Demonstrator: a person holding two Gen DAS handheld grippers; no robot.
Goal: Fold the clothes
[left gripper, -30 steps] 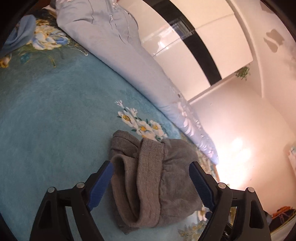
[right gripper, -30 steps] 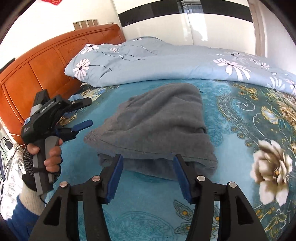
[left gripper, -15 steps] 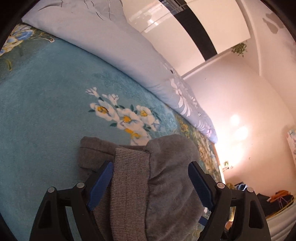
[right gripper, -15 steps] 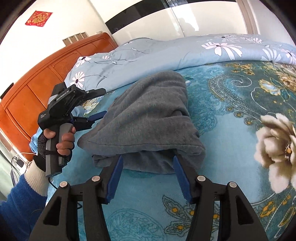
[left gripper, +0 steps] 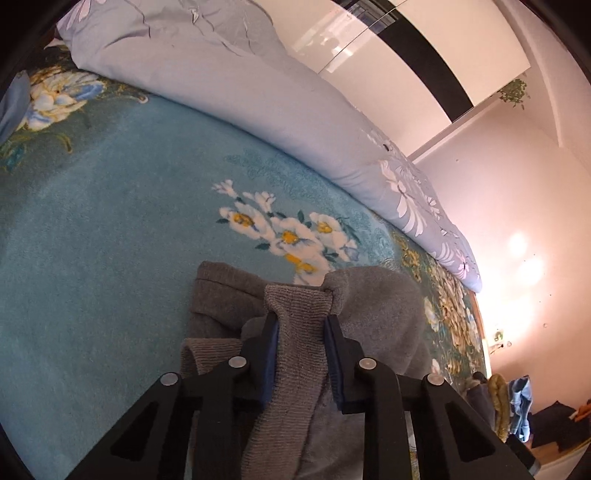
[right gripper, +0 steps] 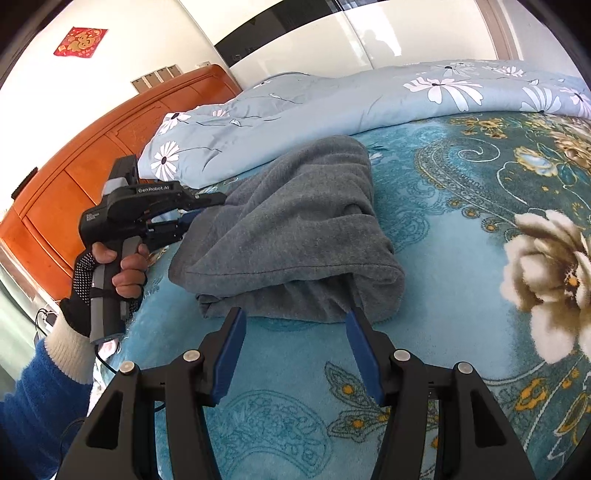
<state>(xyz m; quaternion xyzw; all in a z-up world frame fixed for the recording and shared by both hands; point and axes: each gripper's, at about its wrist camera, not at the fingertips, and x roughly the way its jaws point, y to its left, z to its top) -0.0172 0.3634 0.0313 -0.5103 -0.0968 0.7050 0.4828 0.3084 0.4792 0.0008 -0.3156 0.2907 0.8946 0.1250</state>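
Note:
A grey knit garment [right gripper: 295, 221] lies folded in a bundle on the teal flowered bedspread [right gripper: 461, 295]. In the left wrist view its ribbed cuff [left gripper: 299, 325] runs up between the blue pads, and my left gripper [left gripper: 300, 321] is shut on it. The right wrist view shows that same left gripper [right gripper: 195, 212] held by a gloved hand [right gripper: 110, 266], its tips at the garment's far left edge. My right gripper [right gripper: 295, 317] stands open just in front of the bundle's near edge, its right pad [right gripper: 360, 350] close to the cloth, nothing clamped.
A pale blue flowered duvet [right gripper: 369, 99] is heaped along the far side of the bed. An orange wooden headboard [right gripper: 92, 166] stands at the left. A white glossy wardrobe [right gripper: 388, 33] rises behind. Clothes [left gripper: 517, 413] are piled off the bed's foot.
My left gripper went from open around the garment's end to shut on the ribbed cuff. The right gripper stayed open and drew slightly nearer the bundle's front edge.

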